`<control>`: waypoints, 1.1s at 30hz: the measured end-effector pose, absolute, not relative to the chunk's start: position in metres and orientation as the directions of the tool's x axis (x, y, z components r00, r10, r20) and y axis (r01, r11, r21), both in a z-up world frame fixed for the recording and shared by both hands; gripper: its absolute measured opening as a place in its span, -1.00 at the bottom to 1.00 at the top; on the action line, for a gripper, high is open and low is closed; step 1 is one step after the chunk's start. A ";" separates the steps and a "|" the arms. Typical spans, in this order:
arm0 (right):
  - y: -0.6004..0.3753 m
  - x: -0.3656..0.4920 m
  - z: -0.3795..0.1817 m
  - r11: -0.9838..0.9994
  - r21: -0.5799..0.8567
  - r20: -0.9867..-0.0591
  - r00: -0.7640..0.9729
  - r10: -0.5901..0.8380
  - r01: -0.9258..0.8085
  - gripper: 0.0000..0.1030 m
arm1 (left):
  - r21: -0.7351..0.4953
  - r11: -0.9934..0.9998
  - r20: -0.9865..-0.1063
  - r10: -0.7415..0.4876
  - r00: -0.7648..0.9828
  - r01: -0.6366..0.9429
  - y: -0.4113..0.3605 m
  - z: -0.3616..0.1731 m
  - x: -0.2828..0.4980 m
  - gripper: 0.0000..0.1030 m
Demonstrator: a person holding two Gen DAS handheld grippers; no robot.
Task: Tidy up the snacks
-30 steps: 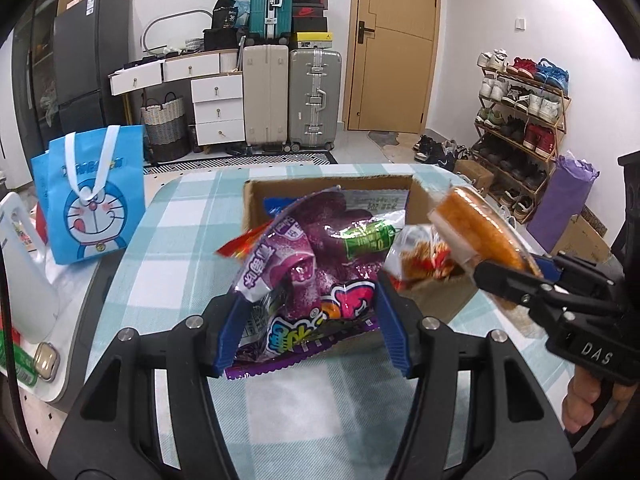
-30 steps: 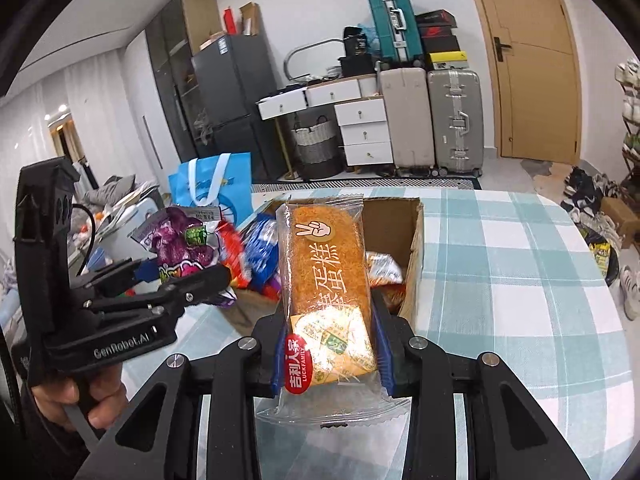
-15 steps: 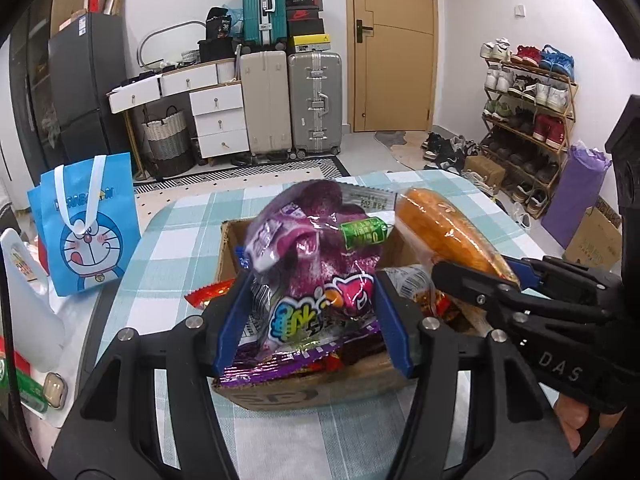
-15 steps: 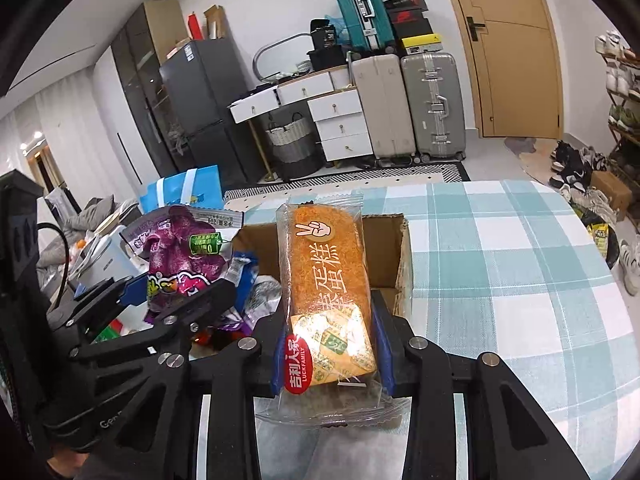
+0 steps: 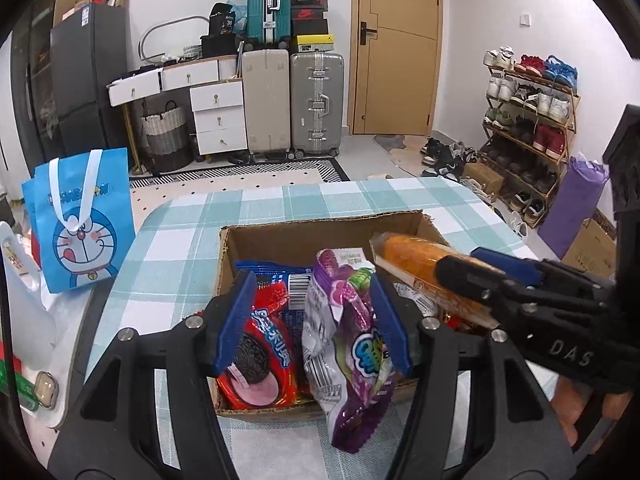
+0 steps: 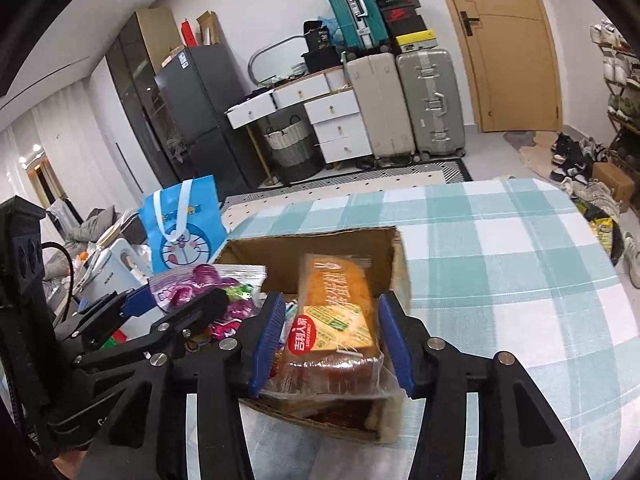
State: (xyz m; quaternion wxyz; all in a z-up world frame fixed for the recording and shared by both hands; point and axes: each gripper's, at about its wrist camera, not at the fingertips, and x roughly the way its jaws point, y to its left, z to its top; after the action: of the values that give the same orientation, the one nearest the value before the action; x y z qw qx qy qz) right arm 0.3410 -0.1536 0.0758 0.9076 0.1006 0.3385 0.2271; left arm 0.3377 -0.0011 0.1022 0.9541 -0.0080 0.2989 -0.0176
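Note:
An open cardboard box stands on the checked table and holds several snack packs, among them a red cookie pack. My left gripper is open over the box. A purple candy bag leans against its right finger and hangs over the box's near edge. My right gripper is open too. An orange cake pack lies between its fingers on the box's right side. That pack also shows in the left wrist view, as does the right gripper.
A blue Doraemon bag stands left of the table, with a white kettle near it. The table cloth spreads to the right of the box. Suitcases, drawers and a shoe rack line the room behind.
Both grippers moved down over the box and their jaws opened. The purple bag and the orange cake pack dropped from a firm grip and now rest in the box.

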 end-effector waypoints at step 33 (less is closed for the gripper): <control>-0.174 0.245 0.059 0.844 0.247 -0.472 0.701 0.534 -0.477 0.99 | -0.128 0.991 -0.516 -0.104 0.850 0.044 0.041 0.083 0.228 0.99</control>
State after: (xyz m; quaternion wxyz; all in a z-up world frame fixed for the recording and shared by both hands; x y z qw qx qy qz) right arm 0.2447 -0.1744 0.0589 0.9207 0.0529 0.2723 0.2745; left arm 0.2284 0.0412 0.0835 0.9602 -0.0555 0.2711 -0.0387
